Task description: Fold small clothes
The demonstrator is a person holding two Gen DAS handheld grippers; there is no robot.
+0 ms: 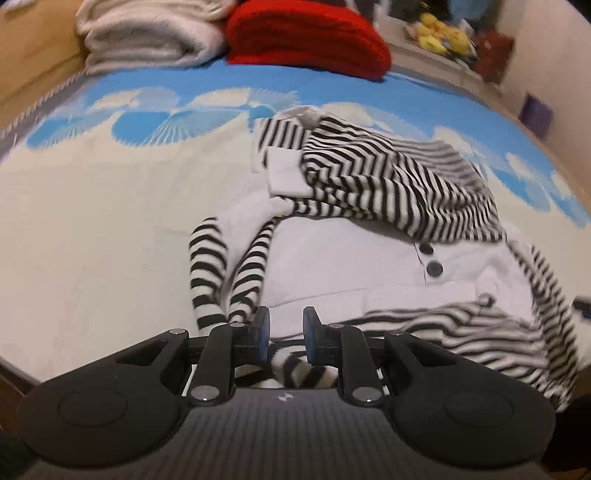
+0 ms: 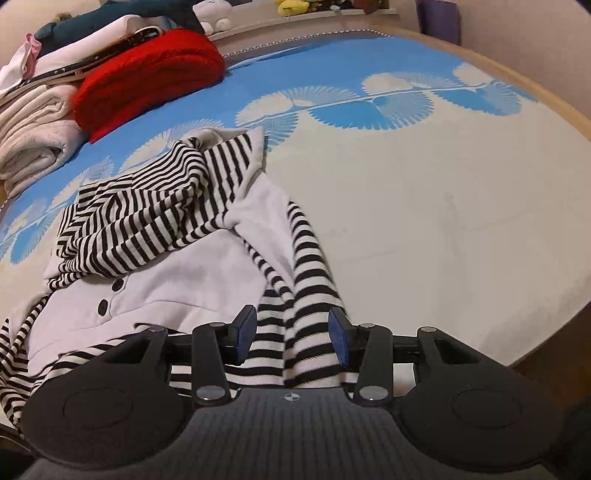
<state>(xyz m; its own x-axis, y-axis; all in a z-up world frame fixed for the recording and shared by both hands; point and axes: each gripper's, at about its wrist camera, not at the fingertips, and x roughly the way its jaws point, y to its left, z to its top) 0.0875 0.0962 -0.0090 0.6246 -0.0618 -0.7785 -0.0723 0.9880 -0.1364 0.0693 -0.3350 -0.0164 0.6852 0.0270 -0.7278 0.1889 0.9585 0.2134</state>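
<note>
My left gripper (image 1: 286, 334) hovers with its jaws narrowly apart over the near striped edge of the striped garment (image 1: 369, 229), pinching nothing I can see. My right gripper (image 2: 291, 332) stands spread astride the striped sleeves (image 2: 295, 295). The garment lies rumpled on the blue-and-cream bedspread (image 2: 443, 221).

A bed (image 2: 424, 206) carried a cover printed with blue and white fan shapes. At its far end sat a folded red knit (image 1: 306, 40) just beside a folded cream blanket (image 1: 147, 40). Beyond them, yellow plush toys (image 1: 439, 33) lay on a ledge near the wall.
</note>
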